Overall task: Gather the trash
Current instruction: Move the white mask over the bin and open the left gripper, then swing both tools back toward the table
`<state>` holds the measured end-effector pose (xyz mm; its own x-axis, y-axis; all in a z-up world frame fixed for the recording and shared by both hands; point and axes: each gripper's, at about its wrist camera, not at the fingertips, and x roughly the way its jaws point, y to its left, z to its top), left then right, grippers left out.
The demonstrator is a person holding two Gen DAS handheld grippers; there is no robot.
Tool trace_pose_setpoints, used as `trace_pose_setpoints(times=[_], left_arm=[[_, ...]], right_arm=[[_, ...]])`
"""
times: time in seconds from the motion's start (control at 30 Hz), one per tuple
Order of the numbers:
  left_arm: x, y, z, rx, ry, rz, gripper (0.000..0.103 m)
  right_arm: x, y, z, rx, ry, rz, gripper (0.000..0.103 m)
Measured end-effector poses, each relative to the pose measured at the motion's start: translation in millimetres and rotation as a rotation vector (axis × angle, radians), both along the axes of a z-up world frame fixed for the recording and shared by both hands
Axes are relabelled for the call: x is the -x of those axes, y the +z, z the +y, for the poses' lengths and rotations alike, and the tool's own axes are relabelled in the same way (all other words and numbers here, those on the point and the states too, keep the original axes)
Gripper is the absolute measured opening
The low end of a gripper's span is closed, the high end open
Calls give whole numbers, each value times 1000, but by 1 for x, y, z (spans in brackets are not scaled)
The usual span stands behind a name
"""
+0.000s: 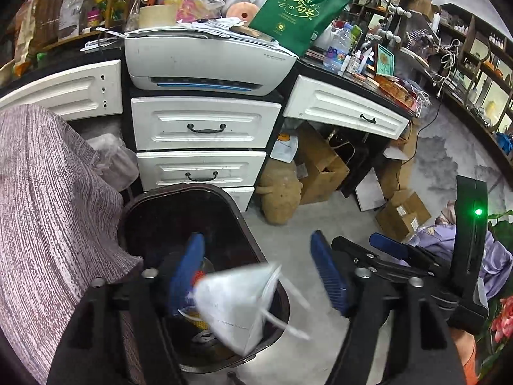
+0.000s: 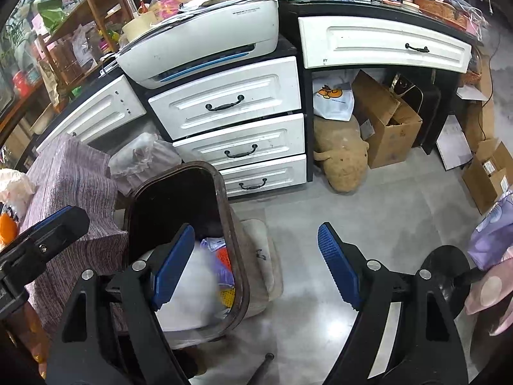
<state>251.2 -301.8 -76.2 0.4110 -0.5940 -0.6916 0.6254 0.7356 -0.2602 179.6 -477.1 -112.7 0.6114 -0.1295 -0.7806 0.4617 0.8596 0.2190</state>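
Mask: white, folded, pleated, thin ear loops trailing loose, motion-blurred. It sits between the left gripper fingers, touching neither blue pad, over the rim of the bin. Left gripper released, jaws wide. Bin: dark brown, rounded rectangle, on the floor before white drawers; inside, white and orange litter. Right gripper also released, empty, beside the bin. Printer on the counter above.
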Motion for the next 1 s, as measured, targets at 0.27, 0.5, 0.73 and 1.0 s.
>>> trace_pose_setpoints(times=[0.27, 0.5, 0.73, 1.0], left_arm=[[15, 24, 20, 51, 27, -57, 88], [29, 48, 48, 57, 60, -96, 93], [35, 57, 86, 45, 119, -116, 93], [34, 58, 147, 14, 241, -133, 93]], right_arm=[[-3, -2, 4, -1, 9, 8, 79], [-13, 4, 24, 0, 60, -17, 79], [-25, 13, 55, 5, 139, -46, 85], [-41, 36, 99, 12, 271, -95, 86]])
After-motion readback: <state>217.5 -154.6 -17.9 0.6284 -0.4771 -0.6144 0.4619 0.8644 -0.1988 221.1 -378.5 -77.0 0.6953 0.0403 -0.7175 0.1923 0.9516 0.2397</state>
